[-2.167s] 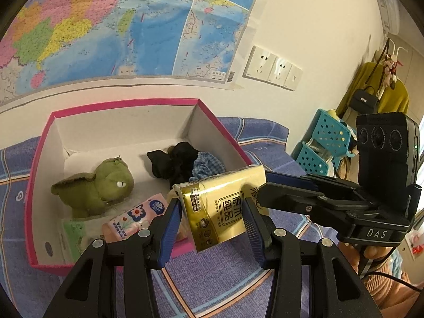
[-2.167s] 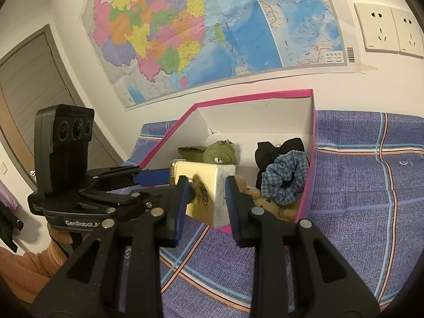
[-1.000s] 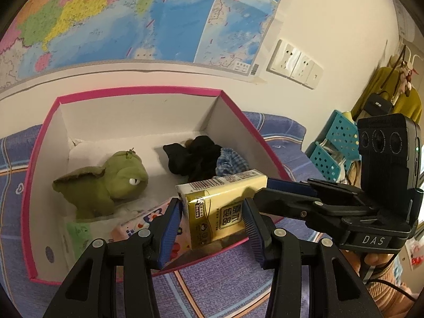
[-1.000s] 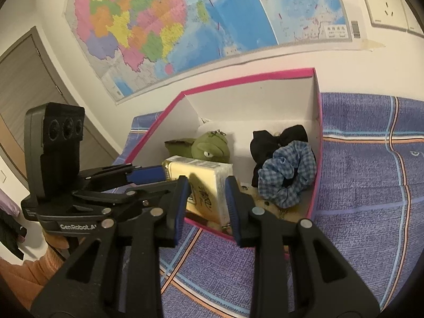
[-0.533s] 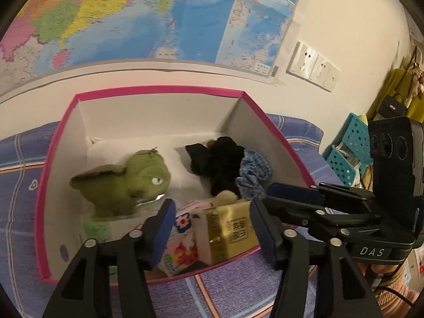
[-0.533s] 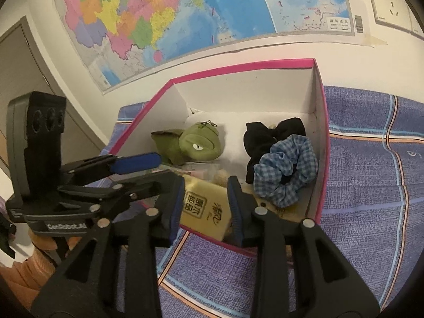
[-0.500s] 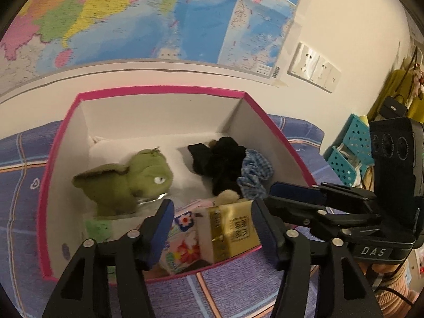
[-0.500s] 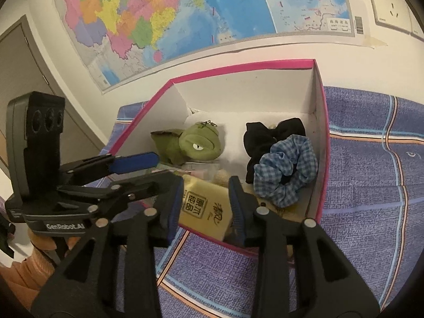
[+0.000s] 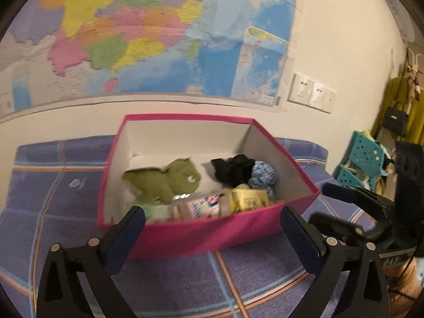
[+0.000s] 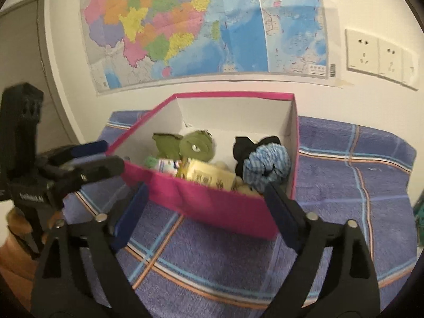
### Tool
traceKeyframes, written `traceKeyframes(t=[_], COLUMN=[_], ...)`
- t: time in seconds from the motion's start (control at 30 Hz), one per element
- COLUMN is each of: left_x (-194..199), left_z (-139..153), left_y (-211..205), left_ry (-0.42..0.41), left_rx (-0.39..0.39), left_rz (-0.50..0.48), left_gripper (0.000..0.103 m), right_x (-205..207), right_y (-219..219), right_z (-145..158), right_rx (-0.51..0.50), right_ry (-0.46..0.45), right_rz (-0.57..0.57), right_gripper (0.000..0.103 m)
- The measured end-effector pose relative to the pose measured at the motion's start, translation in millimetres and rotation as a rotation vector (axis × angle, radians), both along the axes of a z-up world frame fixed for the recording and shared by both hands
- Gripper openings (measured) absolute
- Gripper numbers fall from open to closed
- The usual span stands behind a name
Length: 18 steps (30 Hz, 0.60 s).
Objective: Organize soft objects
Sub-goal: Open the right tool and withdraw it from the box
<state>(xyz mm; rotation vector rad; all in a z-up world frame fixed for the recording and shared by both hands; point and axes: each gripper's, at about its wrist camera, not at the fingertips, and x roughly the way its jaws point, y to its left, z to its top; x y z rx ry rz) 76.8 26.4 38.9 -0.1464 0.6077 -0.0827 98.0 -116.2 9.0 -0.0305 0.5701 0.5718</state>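
A pink box (image 9: 206, 233) (image 10: 212, 204) stands on a purple plaid blanket. Inside lie a yellow tissue pack (image 9: 247, 197) (image 10: 209, 176), a green plush (image 9: 169, 180) (image 10: 196, 145), a floral tissue pack (image 9: 201, 206), a black scrunchie (image 9: 233, 169) and a blue checked scrunchie (image 10: 267, 163). My left gripper (image 9: 212, 220) hangs in front of the box's near wall, jaws opening wide, nothing between them. My right gripper (image 10: 206, 194) is likewise back from the box, jaws opening, holding nothing. Each gripper shows at the edge of the other's view.
A map (image 10: 201, 26) and wall sockets (image 10: 381, 58) hang behind the box. Teal baskets (image 9: 363, 164) stand to the right, with coats and a bag hanging above them. A grey door (image 10: 23, 53) is at the left. Blanket (image 10: 344, 185) spreads around the box.
Both grippers held the yellow tissue pack over the box, lowered it in and let go. Their jaws have spread wide and both have drawn back from the box.
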Motion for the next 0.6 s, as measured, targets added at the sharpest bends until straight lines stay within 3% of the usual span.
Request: traceKeyframes(t=[0.13, 0.6], left_x=[-13.0, -57.3], left_z=[-8.3, -24.9], left_y=[1.7, -8.5], left_ry=[0.019, 0.024], left_rx=[0.007, 0.043], left_rz=[0.026, 0.055], left_gripper=[0.103, 0.103], right_x=[-18.1, -50.5], right_y=[5.0, 20.9], right_z=[-12.9, -38.5], right_rx=[-0.023, -0.03], right_ry=[-0.01, 0.031], right_rz=[-0.061, -0.044], right_gripper=[0.094, 0.094])
